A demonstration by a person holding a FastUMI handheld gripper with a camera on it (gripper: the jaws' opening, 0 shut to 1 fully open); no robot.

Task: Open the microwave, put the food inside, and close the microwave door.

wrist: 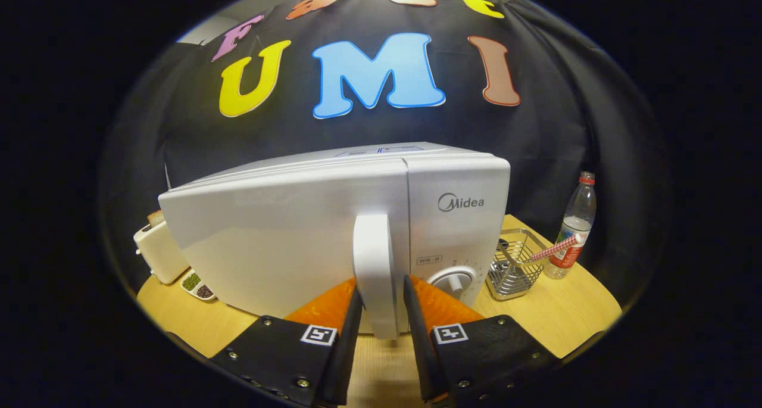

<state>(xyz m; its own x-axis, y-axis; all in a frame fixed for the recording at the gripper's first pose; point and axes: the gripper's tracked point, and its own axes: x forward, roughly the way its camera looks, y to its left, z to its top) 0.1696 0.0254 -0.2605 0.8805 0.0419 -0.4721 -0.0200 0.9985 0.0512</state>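
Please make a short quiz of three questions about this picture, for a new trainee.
1. True or false: the microwave door stands wide open.
2. What lies between the fingers of the gripper? A) the door handle B) the dial C) the plastic bottle
3. What stands between the microwave and the bottle?

Key:
1. False; it looks shut or almost shut.
2. A; a finger sits on each side of the handle, though contact is not clear.
3. A wire basket holding a striped straw.
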